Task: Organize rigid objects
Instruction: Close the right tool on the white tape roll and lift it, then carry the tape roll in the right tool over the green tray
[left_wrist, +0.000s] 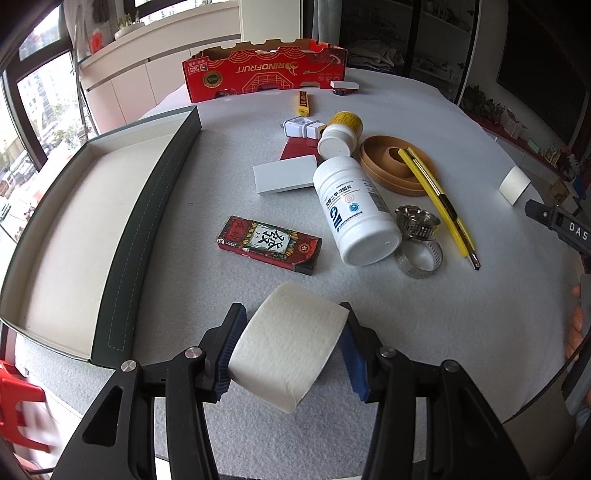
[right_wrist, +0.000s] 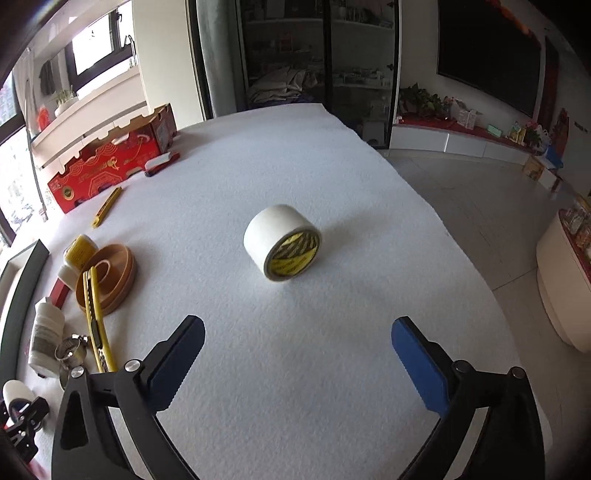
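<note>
Clamping a white roll (left_wrist: 288, 343) by its curved sides, the left gripper (left_wrist: 293, 345) holds it low over the near part of the tabletop (left_wrist: 461, 314), just beside the open dark-green tray (left_wrist: 147, 206) that I judge to be where things are meant to go. That grip is the first worry: the blue pads press on a rounded, soft-looking surface, so the roll could squirm or pivot out if the hand swings fast toward the tray, and it might then clip the tray's near wall instead of clearing it. A second roll, the tape roll (right_wrist: 282, 243), lies on its side well apart from everything else, ahead of the right gripper (right_wrist: 297, 363), whose jaws stand spread wide with nothing between them. Lying on its curved face, it looks ready to roll away if one pad touches before the other, and the tabletop's far edge is not far beyond it. Farther left sits the crowded cluster: a large white bottle (left_wrist: 356, 212) on its side touching the metal hose clamps (left_wrist: 419, 238), a yellow utility knife (left_wrist: 439, 201) leaning across the tan ring (left_wrist: 397, 170), and a red card box (left_wrist: 269, 243). Any careless sweep through there could send the bottle rolling or knock the knife loose.
</note>
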